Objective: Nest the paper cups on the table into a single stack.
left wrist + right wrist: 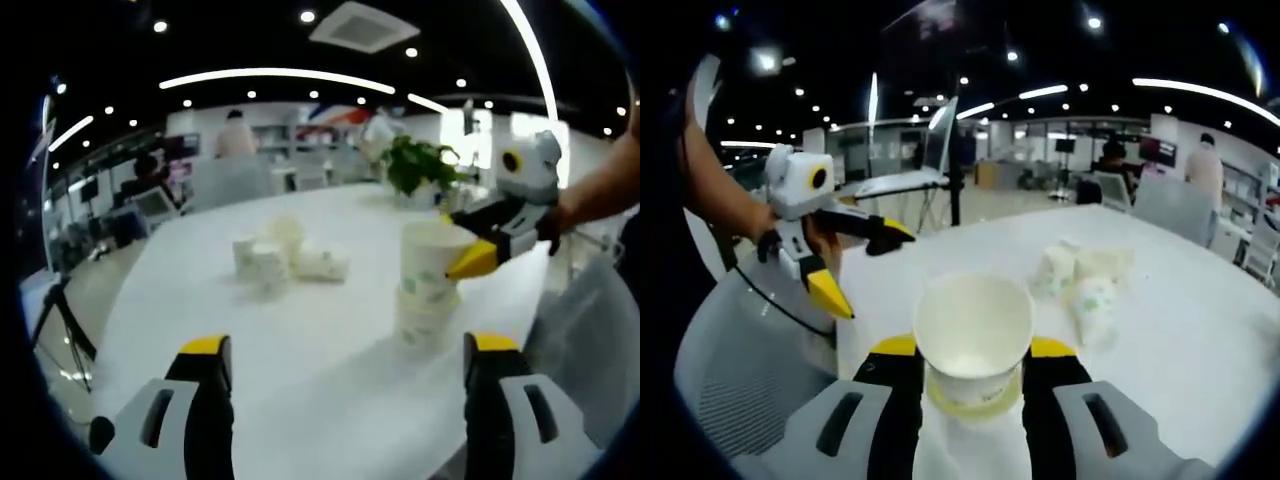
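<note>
While we hold the right gripper over the table, here is how it stands.

Right gripper: jaws closed in on a cup, mouth up, gripped by its sides. In the left gripper view we see this gripper with that cup sitting atop the stack.

Stack: near the table's right edge as the left gripper view has it, upright, a few cups deep. We judge the held cup is partly seated, though whether it is fully home we cannot tell.

Left gripper: jaws spread wide, nothing between them, hovering above the near part of the table. From the right gripper view it hangs off the table's left edge, jaws parted and empty.

Loose cups: a cluster lies mid-table, well apart from the stack, some upright, some tipped over. The right gripper view shows the same cluster beyond the held cup.

Progress: we'd call it partway. A stack is begun and one more cup is going on; the cluster is yet to be nested.

Hard to make out: the cluster is blurred, so we cannot count it or tell which cups already sit inside one another. The stack's lower cups are hidden behind the jaws in the right gripper view. The table's far edge is lost in glare.
</note>
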A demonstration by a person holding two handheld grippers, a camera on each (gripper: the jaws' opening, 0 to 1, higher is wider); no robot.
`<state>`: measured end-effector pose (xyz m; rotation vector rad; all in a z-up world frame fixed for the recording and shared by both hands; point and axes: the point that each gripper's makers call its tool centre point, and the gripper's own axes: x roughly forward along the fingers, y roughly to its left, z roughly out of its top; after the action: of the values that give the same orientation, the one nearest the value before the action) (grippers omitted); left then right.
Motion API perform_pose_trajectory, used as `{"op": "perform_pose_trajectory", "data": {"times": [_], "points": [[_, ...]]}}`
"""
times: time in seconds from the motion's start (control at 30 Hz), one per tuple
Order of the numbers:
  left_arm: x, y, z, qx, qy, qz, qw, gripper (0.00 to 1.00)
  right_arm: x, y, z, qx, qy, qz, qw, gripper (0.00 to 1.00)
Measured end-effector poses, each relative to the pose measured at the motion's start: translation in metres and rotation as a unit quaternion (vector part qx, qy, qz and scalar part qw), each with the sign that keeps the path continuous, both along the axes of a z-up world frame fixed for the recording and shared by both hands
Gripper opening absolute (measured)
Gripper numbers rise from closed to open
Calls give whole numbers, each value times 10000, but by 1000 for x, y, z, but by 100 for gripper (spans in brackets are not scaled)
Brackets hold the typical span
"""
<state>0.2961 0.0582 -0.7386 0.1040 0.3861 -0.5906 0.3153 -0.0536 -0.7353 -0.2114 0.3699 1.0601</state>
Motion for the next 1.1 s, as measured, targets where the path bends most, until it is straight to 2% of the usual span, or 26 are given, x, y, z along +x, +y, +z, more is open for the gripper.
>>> {"op": "perform_pose_trajectory", "data": {"times": [1.1], "points": [[0, -2, -1, 28, 20, -32, 10000, 94, -7, -4, -36, -419, 215, 38, 9989, 36]]}}
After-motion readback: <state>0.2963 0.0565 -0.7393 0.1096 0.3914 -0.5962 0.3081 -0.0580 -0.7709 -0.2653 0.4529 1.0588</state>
